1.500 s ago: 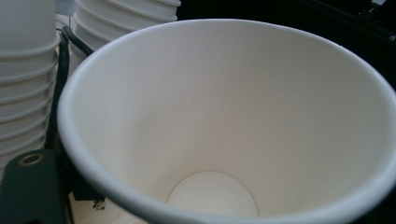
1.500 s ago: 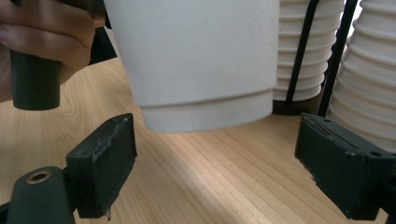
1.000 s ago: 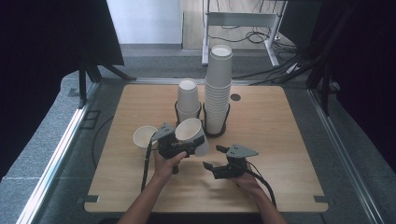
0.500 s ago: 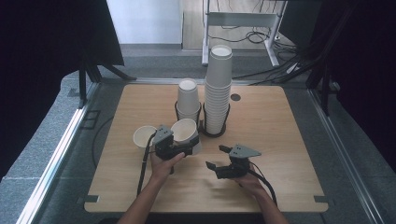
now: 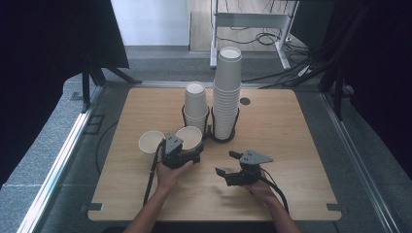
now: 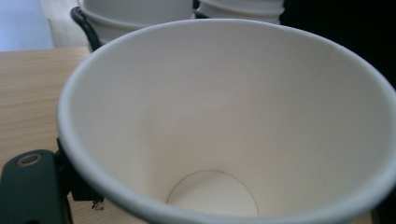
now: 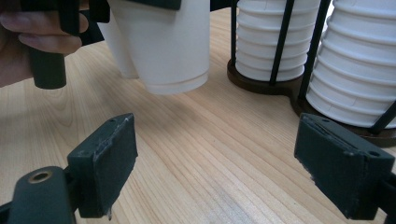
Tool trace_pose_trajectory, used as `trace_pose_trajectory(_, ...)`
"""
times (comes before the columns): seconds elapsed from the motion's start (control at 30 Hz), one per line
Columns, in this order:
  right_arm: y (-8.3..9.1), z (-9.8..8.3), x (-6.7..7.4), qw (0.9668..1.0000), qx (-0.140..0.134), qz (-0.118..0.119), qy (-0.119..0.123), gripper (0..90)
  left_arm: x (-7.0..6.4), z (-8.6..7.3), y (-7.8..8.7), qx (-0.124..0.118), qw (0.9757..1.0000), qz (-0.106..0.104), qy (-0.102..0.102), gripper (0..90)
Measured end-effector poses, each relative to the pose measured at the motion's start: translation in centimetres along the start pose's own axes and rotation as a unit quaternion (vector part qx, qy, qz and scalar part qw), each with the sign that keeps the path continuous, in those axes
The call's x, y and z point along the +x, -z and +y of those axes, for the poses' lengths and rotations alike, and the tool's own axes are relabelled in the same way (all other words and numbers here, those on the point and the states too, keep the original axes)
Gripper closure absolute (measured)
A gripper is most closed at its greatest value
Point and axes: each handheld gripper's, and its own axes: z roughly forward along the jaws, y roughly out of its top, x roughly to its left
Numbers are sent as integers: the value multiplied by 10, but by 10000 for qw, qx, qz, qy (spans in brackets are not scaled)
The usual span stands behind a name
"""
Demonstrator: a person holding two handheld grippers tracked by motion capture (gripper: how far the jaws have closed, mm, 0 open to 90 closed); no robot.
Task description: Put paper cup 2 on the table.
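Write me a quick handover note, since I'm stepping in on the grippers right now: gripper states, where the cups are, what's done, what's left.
Left gripper: shut on a paper cup, held off the table, mouth up, near the rack.
Right gripper: open, holding nothing, low over the table.
Loose cup stands left of the held one. Short stack and tall stack sit in the black rack.
Done: one cup out, one in hand.
Left: probably to set the held cup down.

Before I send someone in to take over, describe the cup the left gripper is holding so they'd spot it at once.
Start at the black wire holder with two cup stacks at the back of the wooden table. Just in front of it, the left gripper grips a single white paper cup. Unlike the loose cup standing beside it, it hangs clear of the tabletop.
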Motion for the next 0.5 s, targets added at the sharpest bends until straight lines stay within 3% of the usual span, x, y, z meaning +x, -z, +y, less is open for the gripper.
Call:
trace_pose_trajectory(0.27, -1, -1, 0, 10000, 5, 3, -2, 132, -2, -6, -6, 97, 9988, 389, -289, 134)
trace_pose_trajectory(0.5, -1, -1, 1, 10000, 8, 1, 6, 133, -6, -11, -12, 151, 9988, 367, -294, 132)
